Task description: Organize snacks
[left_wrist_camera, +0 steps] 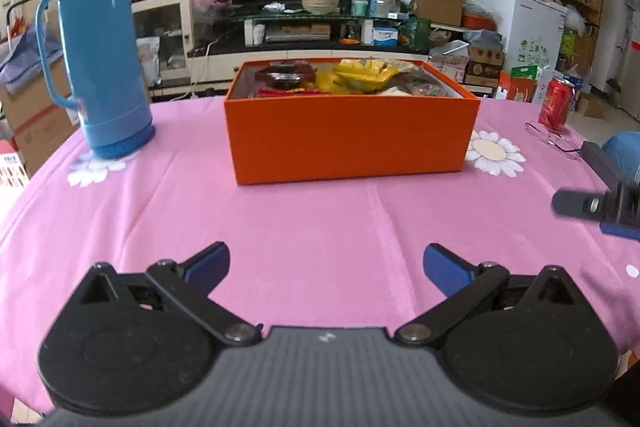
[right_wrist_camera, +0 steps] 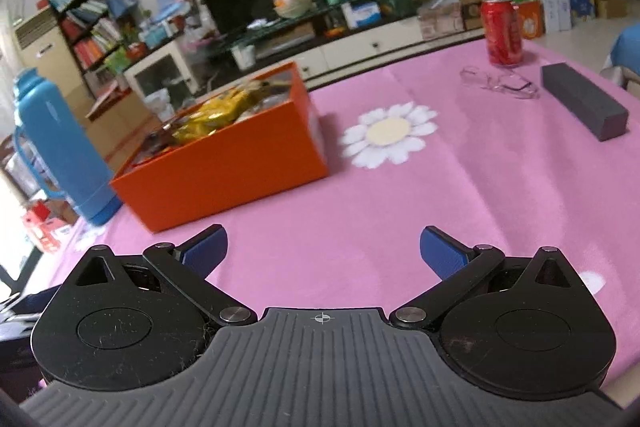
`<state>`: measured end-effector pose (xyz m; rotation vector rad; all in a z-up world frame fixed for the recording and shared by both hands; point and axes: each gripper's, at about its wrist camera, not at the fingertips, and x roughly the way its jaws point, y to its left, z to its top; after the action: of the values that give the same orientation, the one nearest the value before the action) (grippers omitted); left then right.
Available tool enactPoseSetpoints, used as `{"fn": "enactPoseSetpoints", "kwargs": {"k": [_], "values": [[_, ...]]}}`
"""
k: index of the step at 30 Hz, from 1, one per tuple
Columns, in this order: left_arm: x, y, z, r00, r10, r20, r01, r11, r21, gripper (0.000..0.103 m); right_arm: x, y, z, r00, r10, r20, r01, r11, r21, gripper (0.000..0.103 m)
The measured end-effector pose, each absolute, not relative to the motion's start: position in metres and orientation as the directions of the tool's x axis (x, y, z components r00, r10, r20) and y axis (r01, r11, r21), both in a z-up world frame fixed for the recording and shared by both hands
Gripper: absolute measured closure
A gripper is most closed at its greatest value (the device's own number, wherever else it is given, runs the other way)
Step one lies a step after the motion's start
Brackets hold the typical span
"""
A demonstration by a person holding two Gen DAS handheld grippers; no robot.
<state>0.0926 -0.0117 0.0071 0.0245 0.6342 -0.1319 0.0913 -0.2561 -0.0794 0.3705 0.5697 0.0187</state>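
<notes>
A bench (left_wrist_camera: 320, 227) under a pink cloth printed with white daisies fills both views. At its middle sits an open orange box (left_wrist_camera: 348, 135) holding the snacks (left_wrist_camera: 364, 73): yellow packets heaped over darker wrappers, a round dark tub at the left end, all lying at about rim height. To the box's left, near it but apart, stands a tall blue thermos flask (left_wrist_camera: 102, 43) with a loop handle. To the box's right a red drinks can (right_wrist_camera: 502, 31) stands upright near the far edge, a pair of clear glasses (right_wrist_camera: 500, 83) lying just in front of it and a dark grey rectangular block (right_wrist_camera: 584, 103) beside them. The left hand-held gripper (left_wrist_camera: 326, 265) has its blue-padded fingers spread wide with nothing between them, only bare cloth separating it from the box. The right hand-held gripper (right_wrist_camera: 324, 251) is likewise spread wide and empty, angled toward the box's near corner.
</notes>
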Motion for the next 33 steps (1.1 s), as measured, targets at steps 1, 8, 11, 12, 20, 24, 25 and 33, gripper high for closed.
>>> {"fn": "enactPoseSetpoints", "kwargs": {"k": [1, 8, 11, 12, 20, 24, 25, 33], "values": [[0.092, -0.011, 0.007, 0.800, -0.110, -0.590, 0.125, 0.992, -0.015, 0.000, 0.092, -0.248, -0.080, 0.838, 0.126, -0.531, 0.068, 0.941, 0.332, 0.000], [0.096, 0.007, 0.006, 0.803, -0.087, -0.589, 0.090, 0.996, -0.025, 0.001, 0.097, -0.200, -0.087, 0.802, 0.109, -0.587, -0.010, 0.986, 0.169, 0.000], [0.097, 0.012, 0.005, 0.799, -0.096, -0.594, 0.091, 0.995, -0.038, 0.001, 0.102, -0.192, -0.092, 0.785, 0.114, -0.609, -0.015, 0.986, 0.166, 0.000], [0.098, 0.014, 0.005, 0.798, -0.093, -0.595, 0.086, 0.995, -0.040, 0.001, 0.104, -0.190, -0.093, 0.782, 0.115, -0.613, -0.015, 0.986, 0.166, 0.000], [0.109, 0.018, 0.003, 0.777, -0.098, -0.622, 0.062, 0.995, -0.080, 0.001, 0.113, -0.179, -0.103, 0.756, 0.105, -0.646, -0.027, 0.991, 0.130, 0.000], [0.114, 0.027, 0.001, 0.762, -0.120, -0.637, 0.050, 0.991, -0.128, 0.001, 0.111, -0.180, -0.103, 0.766, 0.086, -0.637, -0.025, 0.994, 0.104, 0.000], [0.115, 0.029, 0.000, 0.758, -0.123, -0.641, 0.044, 0.989, -0.139, 0.001, 0.111, -0.180, -0.103, 0.766, 0.082, -0.637, -0.022, 0.995, 0.102, 0.000], [0.116, 0.034, -0.005, 0.748, -0.119, -0.653, 0.025, 0.988, -0.151, 0.001, 0.109, -0.178, -0.101, 0.775, 0.078, -0.627, -0.034, 0.996, 0.081, 0.000]]}}
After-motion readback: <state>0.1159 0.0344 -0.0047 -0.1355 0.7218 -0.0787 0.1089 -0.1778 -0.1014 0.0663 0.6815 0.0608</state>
